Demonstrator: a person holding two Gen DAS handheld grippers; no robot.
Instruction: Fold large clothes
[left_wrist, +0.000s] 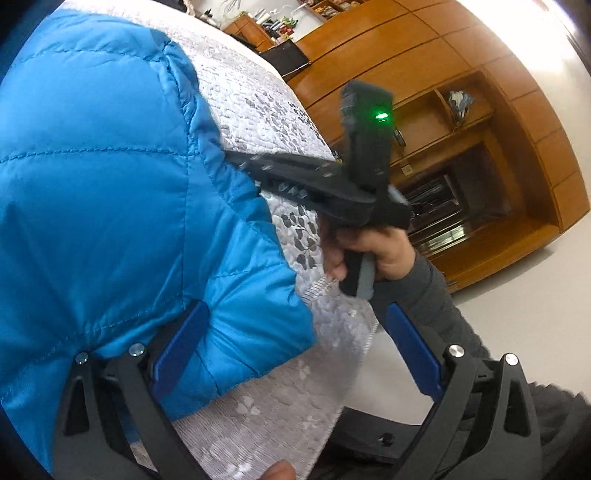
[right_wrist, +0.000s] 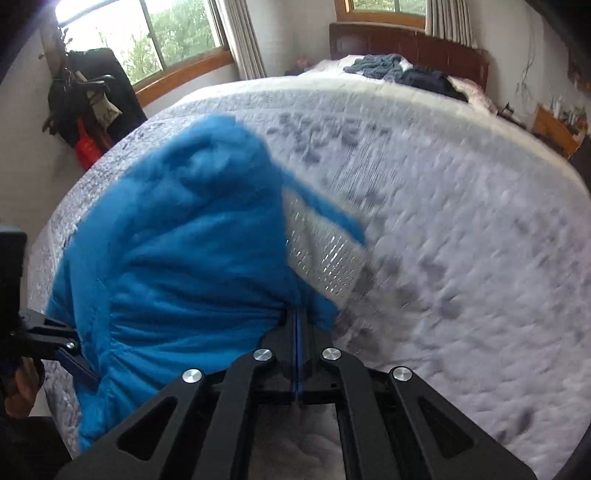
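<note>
A: What sits closest to the left wrist camera?

B: The left gripper (left_wrist: 295, 354), its jaws spread wide. One blue finger pad (left_wrist: 181, 347) lies against the hem of the blue puffer jacket (left_wrist: 110, 184); the other stands free off the bed's edge, with nothing pinched between them.

A: And closest to the right one?

B: The right gripper (right_wrist: 297, 325), jaws together and clamped on a bunched fold of the jacket's edge, right where the fabric gathers into creases.

A: Where is the jacket itself?

B: On the bed (right_wrist: 461, 258), toward the near left part of the pale quilted cover with grey leaf print. It is heaped and partly lifted, and a strip of its silvery lining (right_wrist: 325, 258) shows on the right side. This view is blurred, so finer detail is lost.

A: Can each gripper see the other?

B: Yes. From the left wrist, the right gripper's black body reaches across the bed into the blue fabric, a green light on its top, with a hand (left_wrist: 373, 251) in a grey sleeve around its handle. From the right wrist, the left gripper shows at the left border, beside the jacket's lower edge.

A: Farther off?

B: A wooden wall unit (left_wrist: 461, 122) with open shelves beyond the bed's corner. The other way, loose dark clothes (right_wrist: 402, 72) by the wooden headboard (right_wrist: 406, 40), and windows (right_wrist: 147, 37) with curtains.
</note>
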